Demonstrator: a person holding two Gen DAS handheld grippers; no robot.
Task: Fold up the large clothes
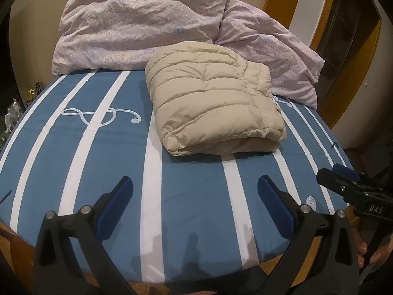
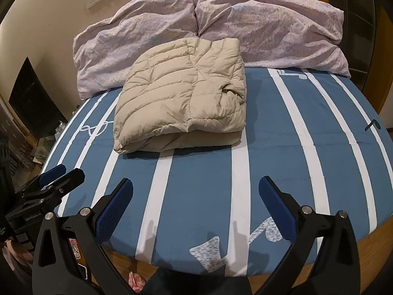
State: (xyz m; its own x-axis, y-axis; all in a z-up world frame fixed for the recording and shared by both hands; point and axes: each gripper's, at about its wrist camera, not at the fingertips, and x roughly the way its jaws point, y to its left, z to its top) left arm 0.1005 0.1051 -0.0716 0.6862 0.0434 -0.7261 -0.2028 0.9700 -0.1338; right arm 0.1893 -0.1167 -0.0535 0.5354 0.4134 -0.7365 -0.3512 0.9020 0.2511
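Blue bedsheet [image 1: 118,147] with white stripes covers the bed in front of me, with pale lilac pillows [image 1: 137,24] heaped at the far end. My beige puffer jacket [image 1: 213,98] lies folded into a thick bundle near the pillows, well apart from my fingers. My left gripper [image 1: 195,186] and right gripper [image 2: 195,186] both hang spread wide over the near edge, holding nothing.

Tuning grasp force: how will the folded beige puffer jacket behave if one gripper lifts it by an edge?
The puffer jacket is quilted and puffy, so it is probably light for its bulk and compresses under the pads. It is soft, stacked in loose layers, so an edge lift would likely unfold it. Its shell looks smooth, so possibly slippery. Both grippers are open, clear of it.
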